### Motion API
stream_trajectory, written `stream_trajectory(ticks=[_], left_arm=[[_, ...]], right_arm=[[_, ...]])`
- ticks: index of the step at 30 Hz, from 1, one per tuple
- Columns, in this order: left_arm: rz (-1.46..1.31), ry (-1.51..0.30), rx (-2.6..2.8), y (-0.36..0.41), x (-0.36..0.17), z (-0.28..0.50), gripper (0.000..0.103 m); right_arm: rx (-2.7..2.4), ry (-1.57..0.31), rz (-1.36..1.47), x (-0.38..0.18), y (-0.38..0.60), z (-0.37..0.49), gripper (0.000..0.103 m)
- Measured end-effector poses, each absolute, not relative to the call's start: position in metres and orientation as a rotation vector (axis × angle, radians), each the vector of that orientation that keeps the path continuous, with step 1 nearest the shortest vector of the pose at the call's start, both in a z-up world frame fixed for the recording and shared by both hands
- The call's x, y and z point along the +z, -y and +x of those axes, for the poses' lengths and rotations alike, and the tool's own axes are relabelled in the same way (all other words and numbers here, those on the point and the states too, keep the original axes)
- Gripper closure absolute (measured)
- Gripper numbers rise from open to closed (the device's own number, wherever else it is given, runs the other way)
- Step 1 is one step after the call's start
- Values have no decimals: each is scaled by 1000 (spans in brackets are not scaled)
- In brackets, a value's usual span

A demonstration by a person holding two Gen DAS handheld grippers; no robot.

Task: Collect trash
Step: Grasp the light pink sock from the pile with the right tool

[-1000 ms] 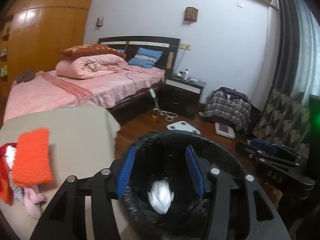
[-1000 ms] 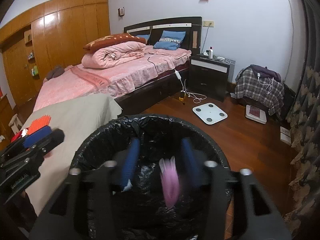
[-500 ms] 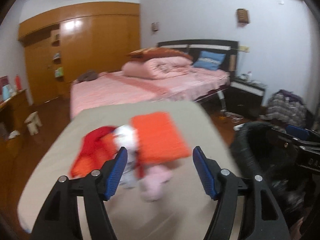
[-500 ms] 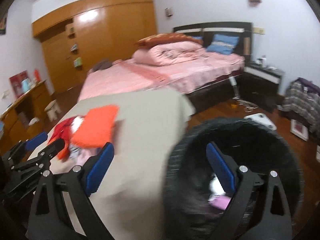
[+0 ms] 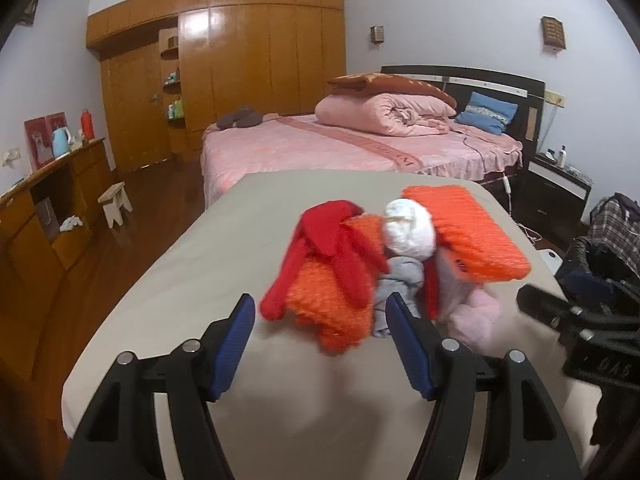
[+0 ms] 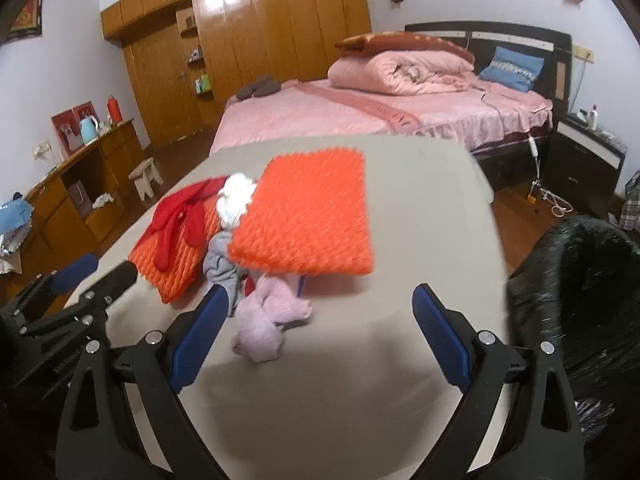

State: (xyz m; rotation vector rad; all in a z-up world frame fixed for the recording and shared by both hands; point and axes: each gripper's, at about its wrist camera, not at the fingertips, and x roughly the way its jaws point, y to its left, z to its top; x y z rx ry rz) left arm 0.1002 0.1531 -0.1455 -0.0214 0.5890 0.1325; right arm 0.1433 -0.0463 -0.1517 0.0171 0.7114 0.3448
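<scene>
A pile lies on the beige table (image 5: pixel 208 264): red gloves (image 5: pixel 332 248), orange knit pieces (image 5: pixel 464 232), a white crumpled wad (image 5: pixel 408 228), a grey cloth (image 5: pixel 400 280) and a pink cloth (image 5: pixel 476 312). My left gripper (image 5: pixel 320 324) is open and empty, just short of the pile. My right gripper (image 6: pixel 316 320) is open and empty, with the pink cloth (image 6: pixel 268 320) between its fingers on the table (image 6: pixel 420 200). The black-lined trash bin (image 6: pixel 580 292) stands to the right of the table.
A pink bed (image 5: pixel 320 148) with a rolled quilt stands behind the table. A wooden wardrobe (image 5: pixel 240 64) fills the back wall. A low cabinet (image 5: pixel 40 208) and a small stool (image 5: pixel 114 204) are at the left. A dark nightstand (image 6: pixel 584 164) stands right of the bed.
Both grippers have swung left from above the trash bin, where they dropped a white and a pink piece, to the pile on the table. Both stay open.
</scene>
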Motion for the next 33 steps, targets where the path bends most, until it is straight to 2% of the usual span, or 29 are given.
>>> stream_trajectory(ticks=[9,13,19,33], left_arm=[[-54,-599,147,-173,-153,101,36],[-66,-604,148,-178,-155,102,36],[-65,-609,141,-174,-155,103,36],[-44,-579,62,-139,-141,111,37]], right_arm=[[371,-784,-46,-176,15,151,21],[384,-822,-61,-185,5,156,30],[487,-889,-48,-194,1,156,74],[396,-799,-30,-144,63,134,75]])
